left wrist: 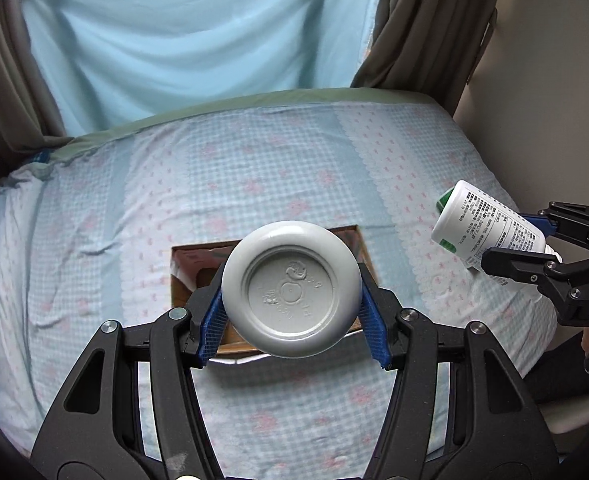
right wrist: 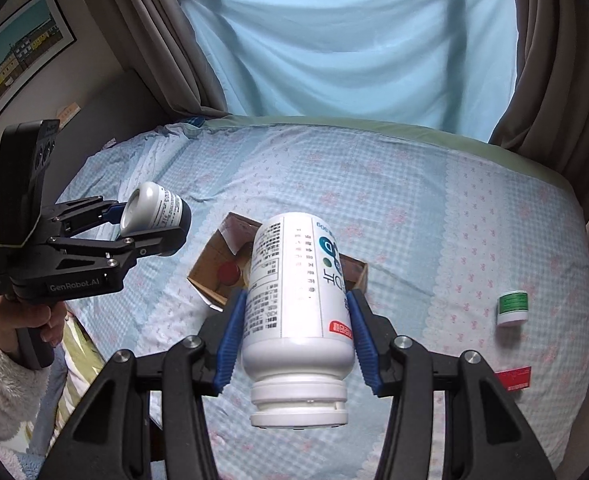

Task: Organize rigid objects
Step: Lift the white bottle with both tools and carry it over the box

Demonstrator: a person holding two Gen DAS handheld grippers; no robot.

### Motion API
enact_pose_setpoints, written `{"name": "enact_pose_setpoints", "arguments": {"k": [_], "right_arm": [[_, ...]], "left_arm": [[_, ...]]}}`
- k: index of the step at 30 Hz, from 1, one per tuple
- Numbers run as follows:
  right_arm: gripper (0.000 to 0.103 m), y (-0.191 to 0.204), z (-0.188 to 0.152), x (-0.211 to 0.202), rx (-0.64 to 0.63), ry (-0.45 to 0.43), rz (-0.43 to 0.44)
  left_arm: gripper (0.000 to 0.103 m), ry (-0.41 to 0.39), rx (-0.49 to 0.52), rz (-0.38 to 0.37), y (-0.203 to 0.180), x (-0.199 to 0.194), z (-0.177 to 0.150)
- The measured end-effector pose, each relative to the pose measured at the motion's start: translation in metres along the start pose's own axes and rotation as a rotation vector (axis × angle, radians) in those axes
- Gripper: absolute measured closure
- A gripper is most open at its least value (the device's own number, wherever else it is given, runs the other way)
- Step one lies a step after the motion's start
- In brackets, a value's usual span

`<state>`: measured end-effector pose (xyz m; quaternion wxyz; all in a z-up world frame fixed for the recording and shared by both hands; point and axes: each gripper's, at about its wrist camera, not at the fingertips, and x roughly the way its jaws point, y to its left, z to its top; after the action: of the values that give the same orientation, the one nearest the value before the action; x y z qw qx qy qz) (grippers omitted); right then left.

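Checked bedsheet [right wrist: 374, 200]; "GenRobot.AI" on L gripper [right wrist: 150, 222] w/ grey bottle [right wrist: 152, 210].

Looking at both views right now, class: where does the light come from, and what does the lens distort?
Left wrist view: daylight glows through the blue curtain; the bed edge bows; the grey bottle fills the foreground. Right wrist view: same backlight; the white bottle looms, and the framed picture slants.

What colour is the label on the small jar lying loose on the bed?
Green, with a white lid; the small jar shows best in the right wrist view.
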<state>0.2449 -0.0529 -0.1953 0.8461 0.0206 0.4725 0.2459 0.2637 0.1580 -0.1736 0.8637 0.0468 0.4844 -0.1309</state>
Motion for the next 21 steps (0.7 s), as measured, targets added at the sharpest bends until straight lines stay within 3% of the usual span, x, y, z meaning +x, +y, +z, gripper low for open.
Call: {"name": "enact_pose_setpoints", "arguments": {"k": [9,21], "right_arm": [[0.057,0.046,0.016,0.091,0.164,0.042,0.035],[0.057,0.034,0.015,0.204,0.255,0.194,0.025]], "left_arm": [[0.049,0.096,0.014,0.015,0.084,0.042,-0.017],[0.049,0.252,-0.025,0.001,0.123,0.154,-0.025]]}}
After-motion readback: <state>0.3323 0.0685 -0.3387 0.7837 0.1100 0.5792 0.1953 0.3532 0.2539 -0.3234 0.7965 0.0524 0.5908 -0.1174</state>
